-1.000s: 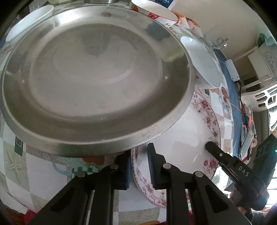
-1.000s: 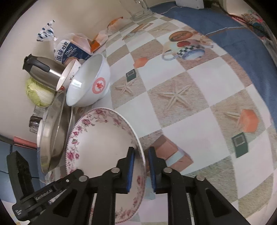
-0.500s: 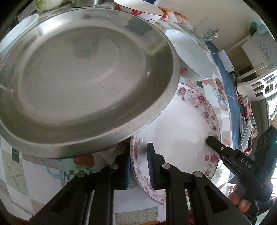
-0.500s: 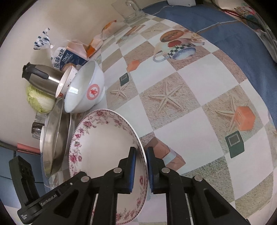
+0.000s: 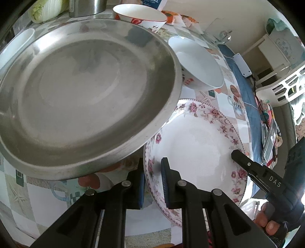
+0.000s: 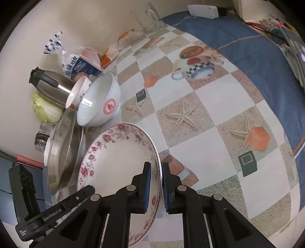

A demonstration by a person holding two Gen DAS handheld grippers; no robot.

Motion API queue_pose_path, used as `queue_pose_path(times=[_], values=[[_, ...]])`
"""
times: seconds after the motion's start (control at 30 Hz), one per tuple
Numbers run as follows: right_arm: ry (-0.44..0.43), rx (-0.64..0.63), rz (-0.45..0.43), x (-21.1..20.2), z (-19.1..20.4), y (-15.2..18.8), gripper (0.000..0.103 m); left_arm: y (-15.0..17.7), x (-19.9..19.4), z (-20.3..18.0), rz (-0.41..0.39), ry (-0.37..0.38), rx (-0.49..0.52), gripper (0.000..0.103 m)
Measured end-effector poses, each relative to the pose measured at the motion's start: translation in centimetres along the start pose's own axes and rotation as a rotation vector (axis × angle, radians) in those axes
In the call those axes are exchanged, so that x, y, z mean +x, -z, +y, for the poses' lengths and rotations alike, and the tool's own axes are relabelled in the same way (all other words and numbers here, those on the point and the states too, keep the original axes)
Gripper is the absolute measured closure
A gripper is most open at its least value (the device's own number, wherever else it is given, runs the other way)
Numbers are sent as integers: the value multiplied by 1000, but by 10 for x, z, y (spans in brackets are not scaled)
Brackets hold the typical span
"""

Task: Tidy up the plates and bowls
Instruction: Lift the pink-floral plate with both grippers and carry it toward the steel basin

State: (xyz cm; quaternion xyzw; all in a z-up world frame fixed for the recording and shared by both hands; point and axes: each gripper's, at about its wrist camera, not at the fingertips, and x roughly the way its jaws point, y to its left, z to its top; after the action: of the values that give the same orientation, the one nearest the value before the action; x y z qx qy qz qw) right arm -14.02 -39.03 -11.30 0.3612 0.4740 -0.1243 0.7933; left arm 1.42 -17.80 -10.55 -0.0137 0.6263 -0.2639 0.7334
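Observation:
Both grippers hold a white plate with a pink floral rim (image 5: 194, 148) by opposite edges. My left gripper (image 5: 152, 162) is shut on its near rim in the left wrist view. On the far rim sits a finger (image 5: 247, 164) of the right gripper. In the right wrist view my right gripper (image 6: 156, 166) is shut on the floral plate (image 6: 118, 158), with a left finger (image 6: 76, 198) at lower left. A large steel plate (image 5: 85, 95) overlaps the floral plate's left edge and looks tilted (image 6: 63, 152).
A white bowl with a red emblem (image 6: 101, 106) stands behind the plates, beside a red-rimmed bowl (image 5: 139, 17), a steel kettle (image 6: 51, 85), a cabbage (image 6: 45, 108) and a toast bag (image 6: 80, 66). A glass mug (image 6: 148, 19) and blue cloth (image 6: 247, 49) lie farther off.
In the left wrist view the steel plate covers less of the floral plate, so more of its white middle shows. Both grippers keep their hold on the rim.

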Motion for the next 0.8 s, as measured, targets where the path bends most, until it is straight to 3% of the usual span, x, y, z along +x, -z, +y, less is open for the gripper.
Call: queue_pose_path(times=[0.8], values=[[7, -33, -126, -41, 11, 5, 91, 1, -27, -10, -48, 40, 90, 87]])
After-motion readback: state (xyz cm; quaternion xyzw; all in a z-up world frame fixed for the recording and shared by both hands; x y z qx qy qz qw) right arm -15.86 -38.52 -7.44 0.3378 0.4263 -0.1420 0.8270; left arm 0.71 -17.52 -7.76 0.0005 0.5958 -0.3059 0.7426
